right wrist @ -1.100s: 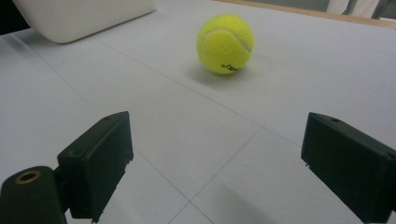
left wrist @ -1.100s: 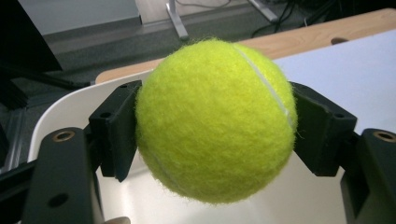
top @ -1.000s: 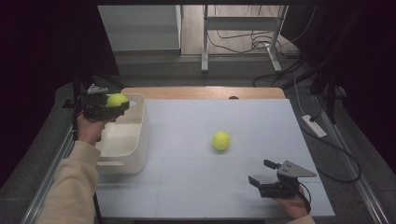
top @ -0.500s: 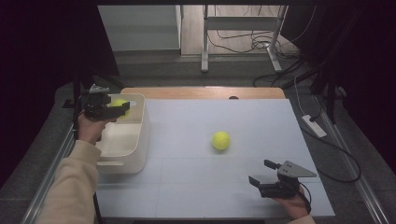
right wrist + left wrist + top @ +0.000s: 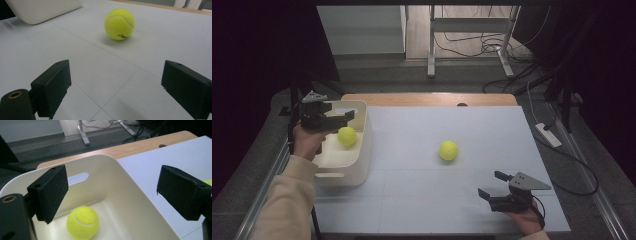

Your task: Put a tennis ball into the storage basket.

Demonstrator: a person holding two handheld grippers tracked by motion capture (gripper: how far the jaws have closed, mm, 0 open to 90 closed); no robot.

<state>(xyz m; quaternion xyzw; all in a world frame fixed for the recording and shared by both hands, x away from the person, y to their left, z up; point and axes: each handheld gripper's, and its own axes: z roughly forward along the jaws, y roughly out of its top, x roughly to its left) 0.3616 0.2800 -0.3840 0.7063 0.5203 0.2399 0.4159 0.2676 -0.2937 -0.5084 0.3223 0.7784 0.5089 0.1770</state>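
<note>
Nearest me, at about five o'clock on the white table [image 5: 422,200], my right gripper [image 5: 493,186] rests low with its jaws spread wide and nothing between them; in the right gripper view the pads [image 5: 51,87] frame bare tabletop. Ahead of it, at roughly twelve o'clock from that gripper and well apart, the second tennis ball [image 5: 448,150] sits loose near the middle of the table, touching nothing but the surface. Farther off, at ten o'clock, my left gripper [image 5: 346,116] hovers over the cream bin [image 5: 362,150], jaws also fully parted and empty. Below it the first tennis ball [image 5: 346,136] lies on the bin's floor, clear of both pads, which the left gripper view confirms. I judge the job about half done: one ball is in the bin, one is left on the table. What remains, as I read it, is to close on the loose ball, carry it across to ten o'clock and let it go inside the bin beside the other.
</note>
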